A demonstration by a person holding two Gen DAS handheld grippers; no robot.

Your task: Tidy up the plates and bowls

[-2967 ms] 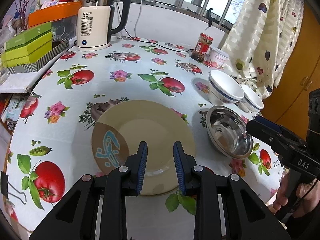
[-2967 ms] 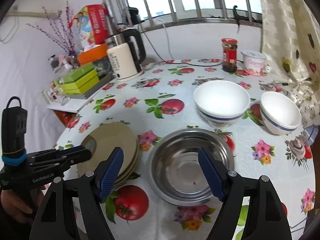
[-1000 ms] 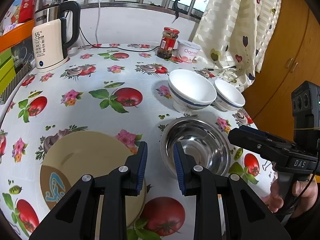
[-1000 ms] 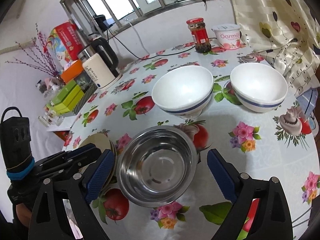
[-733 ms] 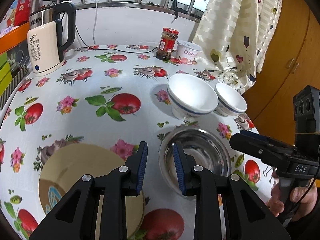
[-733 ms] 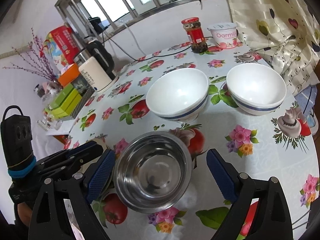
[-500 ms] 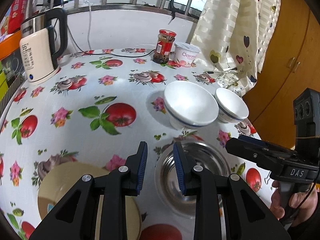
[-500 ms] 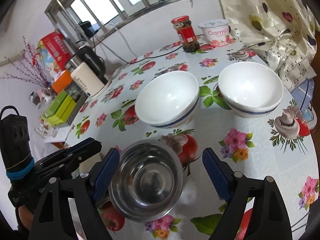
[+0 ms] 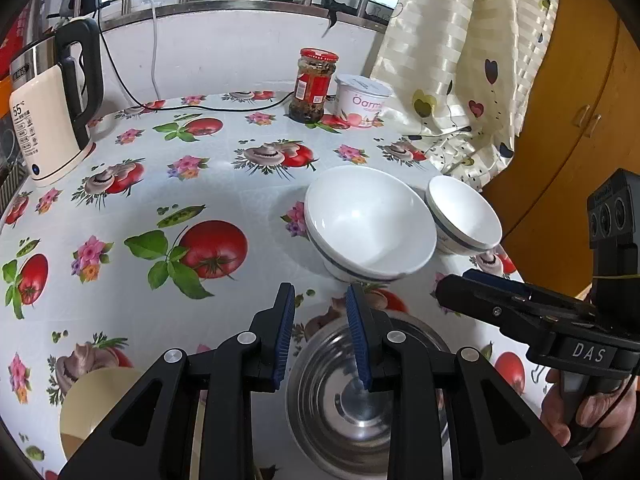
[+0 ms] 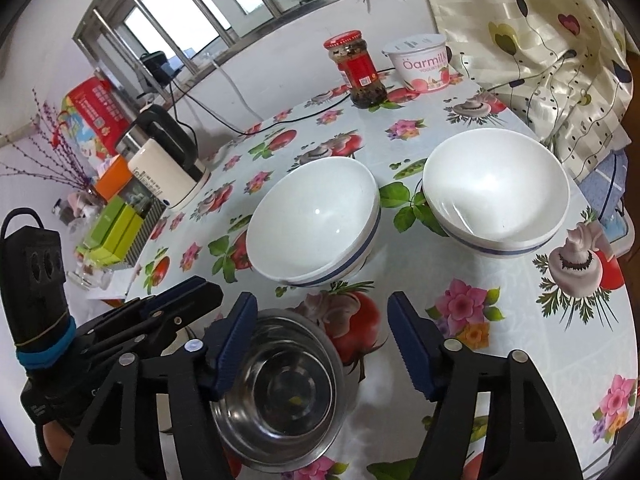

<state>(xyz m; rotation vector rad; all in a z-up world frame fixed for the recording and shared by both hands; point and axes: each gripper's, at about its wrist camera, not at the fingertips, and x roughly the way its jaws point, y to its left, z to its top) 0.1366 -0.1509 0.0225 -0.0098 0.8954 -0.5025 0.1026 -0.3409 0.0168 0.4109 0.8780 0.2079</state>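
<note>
The steel bowl (image 10: 280, 392) stood on the table (image 9: 168, 184) near its front edge, just in front of the nearer white bowl (image 10: 316, 220); the second white bowl (image 10: 496, 196) sat beside that one toward the right edge, and a tan plate (image 9: 96, 404) lay to the left near the front edge. The steel bowl was judged light, stiff and slippery, best pinched across its thin rim; the white bowls looked heavier and breakable, so their rims suited a firm, careful hold. The right gripper (image 10: 320, 344) was closing, its left finger at the steel bowl's rim, with no firm pinch visible. The left gripper (image 9: 320, 332) hovered above the same bowl, its jaws a narrow gap apart and empty. A kettle (image 9: 48, 112) stood at the far left edge.
</note>
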